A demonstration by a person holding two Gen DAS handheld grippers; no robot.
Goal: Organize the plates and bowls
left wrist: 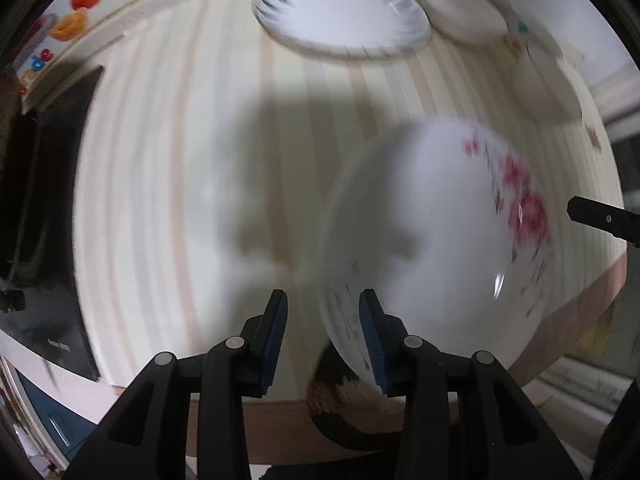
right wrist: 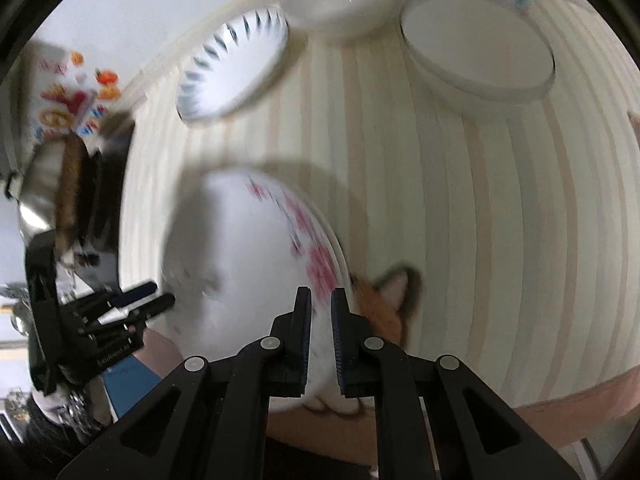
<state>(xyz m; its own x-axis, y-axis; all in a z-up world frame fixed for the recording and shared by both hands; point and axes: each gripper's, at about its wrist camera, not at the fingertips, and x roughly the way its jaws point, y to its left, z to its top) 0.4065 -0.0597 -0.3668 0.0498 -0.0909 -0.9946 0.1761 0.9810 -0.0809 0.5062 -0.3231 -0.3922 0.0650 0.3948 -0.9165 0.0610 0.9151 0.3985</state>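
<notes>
Left tool (left wrist: pixel 323 336) sits spread wide, its pads either side of the floral plate's (left wrist: pixel 436 240) near rim without pinching it. That plate's raised over the striped tabletop (left wrist: pixel 180 160). Right tool (right wrist: pixel 321 336) is clamped onto the plate's flowery edge. Blue-patterned plate (left wrist: pixel 340 16) and white bowls (right wrist: pixel 476 52) wait at the back.

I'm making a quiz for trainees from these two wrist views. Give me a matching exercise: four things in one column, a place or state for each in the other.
Things:
1. floral plate
2. blue-dash plate
3. plain white bowl
4. left claw

Places or states:
A. far edge of the striped cloth, untouched
B. rim between the right claw's pads
C. open, one pad on each side of a plate rim
D. far right, rim facing up

Pairs: 1-B, 2-A, 3-D, 4-C
</notes>
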